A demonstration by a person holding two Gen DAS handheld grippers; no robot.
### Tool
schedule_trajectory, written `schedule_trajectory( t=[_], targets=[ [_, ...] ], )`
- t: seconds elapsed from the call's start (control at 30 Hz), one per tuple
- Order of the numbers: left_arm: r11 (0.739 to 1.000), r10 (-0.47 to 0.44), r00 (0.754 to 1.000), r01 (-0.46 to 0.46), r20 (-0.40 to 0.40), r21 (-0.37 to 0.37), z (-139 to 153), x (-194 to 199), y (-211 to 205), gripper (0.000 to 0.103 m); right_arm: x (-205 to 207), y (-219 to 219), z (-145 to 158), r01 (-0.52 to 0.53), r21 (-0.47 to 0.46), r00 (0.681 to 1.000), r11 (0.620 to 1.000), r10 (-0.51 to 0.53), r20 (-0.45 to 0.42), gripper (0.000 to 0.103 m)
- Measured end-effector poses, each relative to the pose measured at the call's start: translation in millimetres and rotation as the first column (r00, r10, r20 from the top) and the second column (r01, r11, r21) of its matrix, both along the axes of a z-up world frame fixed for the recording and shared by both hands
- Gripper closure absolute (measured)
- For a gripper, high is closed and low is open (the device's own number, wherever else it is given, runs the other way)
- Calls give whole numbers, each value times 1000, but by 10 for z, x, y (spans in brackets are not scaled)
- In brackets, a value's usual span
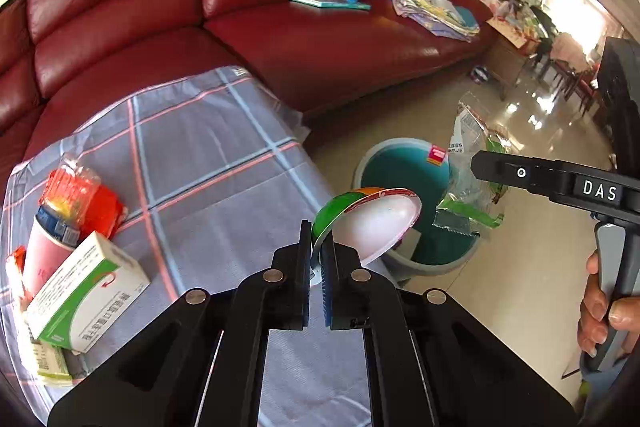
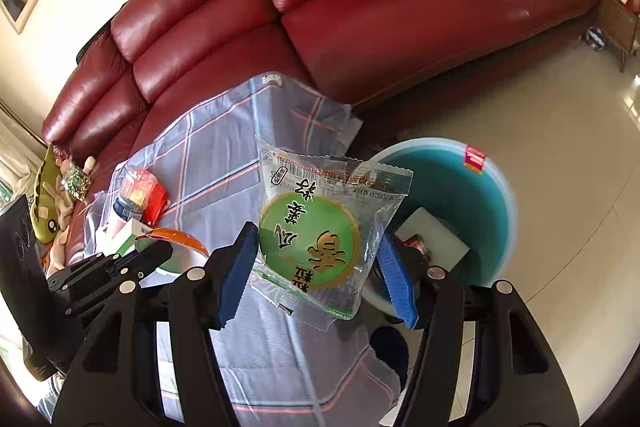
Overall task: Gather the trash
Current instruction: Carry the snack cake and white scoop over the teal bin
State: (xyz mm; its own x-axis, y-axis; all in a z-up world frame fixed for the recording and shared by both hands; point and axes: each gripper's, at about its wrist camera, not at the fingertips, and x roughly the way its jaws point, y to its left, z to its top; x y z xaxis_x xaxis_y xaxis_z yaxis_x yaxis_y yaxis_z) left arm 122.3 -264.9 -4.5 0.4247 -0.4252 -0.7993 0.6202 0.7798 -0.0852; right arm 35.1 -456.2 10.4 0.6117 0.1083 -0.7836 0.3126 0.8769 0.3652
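Observation:
My left gripper (image 1: 318,241) is shut on the rim of a green, orange and white paper cup (image 1: 372,223), tilted on its side above the table's right edge. To its right stands a grey bin (image 1: 362,163) with a teal inside, on the floor. My right gripper (image 2: 316,275) is shut on a clear snack wrapper with a round green label (image 2: 316,231), held in the air between the blue pads (image 2: 240,267), just left of the bin (image 2: 432,141). The wrapper (image 1: 466,187) hangs over the bin's right rim in the left wrist view. The cup (image 2: 178,245) shows at the lower left.
A plaid-clothed table (image 1: 208,155) carries a green and white box (image 1: 88,291), a pink cup (image 1: 44,255) and red-orange packaging (image 1: 80,191). Behind it runs a red sofa (image 1: 280,39) with books. A white box (image 2: 434,235) lies in the bin. A hand (image 1: 604,307) grips the right handle.

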Motion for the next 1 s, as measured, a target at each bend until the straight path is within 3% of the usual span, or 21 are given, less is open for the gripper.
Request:
schedule_trajectory(
  t=[0.4,0.87,0.93,1.0],
  targets=[
    [987,-153,987,154,-39,33,-259,0,-1030,98,-217,-737,-223,133,2,990,991,-132,-47,45],
    [977,-189,976,198,-111,79,-669,127,-1421,96,-264,-1078,-412,203,7,976,979,-201,-83,45],
    [976,-189,975,199,-117,89,-698,120,-1461,82,-266,-1105,-422,209,8,974,978,-208,-87,45],
    [977,-180,978,190,-102,98,-708,119,-1473,41,-252,-1114,-433,211,8,973,977,-210,-92,45]
  ],
)
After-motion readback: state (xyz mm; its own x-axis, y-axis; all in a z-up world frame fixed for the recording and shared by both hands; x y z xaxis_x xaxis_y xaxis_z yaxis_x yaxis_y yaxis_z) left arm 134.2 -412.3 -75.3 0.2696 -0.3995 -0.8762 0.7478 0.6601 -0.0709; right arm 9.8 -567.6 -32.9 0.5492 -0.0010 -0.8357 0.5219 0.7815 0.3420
